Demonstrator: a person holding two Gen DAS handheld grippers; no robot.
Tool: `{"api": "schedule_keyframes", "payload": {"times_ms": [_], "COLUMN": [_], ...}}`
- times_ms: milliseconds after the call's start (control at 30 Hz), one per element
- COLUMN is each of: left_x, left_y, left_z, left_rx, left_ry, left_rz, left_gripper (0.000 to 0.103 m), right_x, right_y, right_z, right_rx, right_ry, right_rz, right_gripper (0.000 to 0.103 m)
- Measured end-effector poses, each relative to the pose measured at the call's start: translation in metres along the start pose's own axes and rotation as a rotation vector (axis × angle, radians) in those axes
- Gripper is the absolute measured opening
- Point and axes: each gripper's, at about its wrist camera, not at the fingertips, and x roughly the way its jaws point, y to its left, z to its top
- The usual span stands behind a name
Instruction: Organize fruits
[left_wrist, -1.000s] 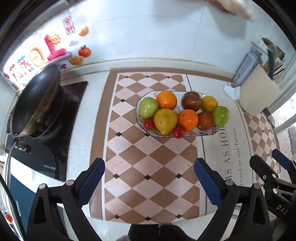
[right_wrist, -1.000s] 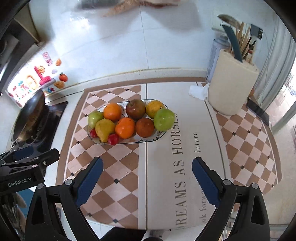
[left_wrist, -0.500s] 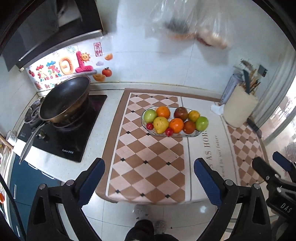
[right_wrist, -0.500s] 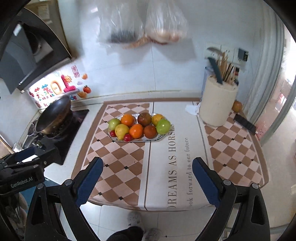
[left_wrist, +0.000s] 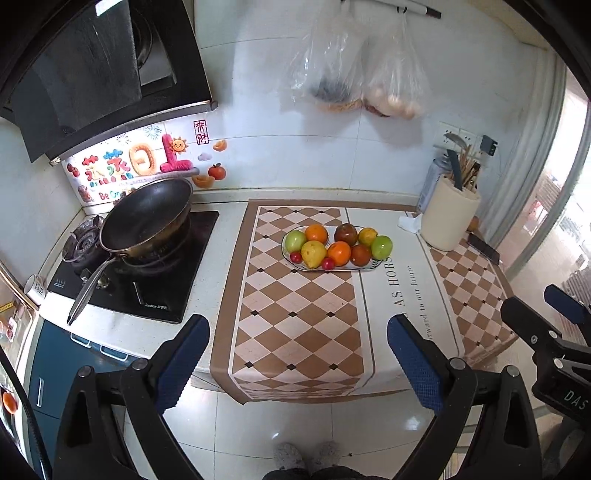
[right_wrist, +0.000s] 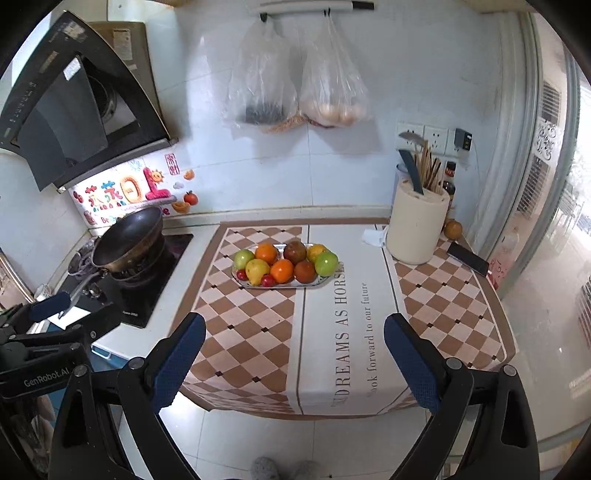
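Observation:
An oval fruit plate sits on the checkered mat at the counter's middle, piled with oranges, green apples, a yellow pear, dark red fruits and small red ones. My left gripper is open and empty, held well back from the counter, above the floor. My right gripper is also open and empty, equally far back. Each gripper shows at the edge of the other's view. A lone orange fruit lies behind the knife block.
A wok stands on the stove at left. A cream knife block and a phone are at right. Two plastic bags hang on the wall. The counter's front edge lies just ahead of the fingertips.
Both grippers have pulled far back and up from the counter; the plate now looks small and distant. Both stay open and empty. The fruits have not moved.

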Motion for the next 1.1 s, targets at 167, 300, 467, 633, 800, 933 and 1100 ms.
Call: {"api": "schedule_keyframes", "payload": {"times_ms": [167,300,467,633,800,933,1100], "left_x": [-0.016,-0.020,-0.007,0.013,0.036,0.058,0.077], "left_y": [0.008,0.008,0.007,0.006,0.003,0.000,-0.001], "left_z": [-0.004,-0.004,0.002,0.012,0.024,0.033,0.041], "left_rx": [-0.008,0.001,-0.004,0.000,0.007,0.009,-0.008], "left_ry": [-0.023,-0.038,-0.025,-0.010,0.003,0.038,0.066], "left_rz": [-0.011,-0.002,0.008,0.029,0.062,0.072,0.069], "left_gripper": [0.099,0.099,0.099,0.099,0.099,0.099,0.099], "right_x": [-0.021,-0.026,-0.009,0.016,0.051,0.080,0.103], "right_y": [0.011,0.014,0.007,-0.001,-0.010,-0.014,-0.018], "right_z": [-0.001,-0.002,0.006,0.018,0.030,0.035,0.038], "right_rx": [-0.002,0.010,0.024,0.030,0.038,0.032,0.037], "right_ry": [-0.024,-0.030,-0.023,-0.014,0.016,0.049,0.081], "right_rz": [-0.001,-0.007,-0.033,-0.068,-0.083,-0.089,-0.089], "right_gripper": [0.099,0.099,0.100,0.100,0.100,0.100,0.100]}}
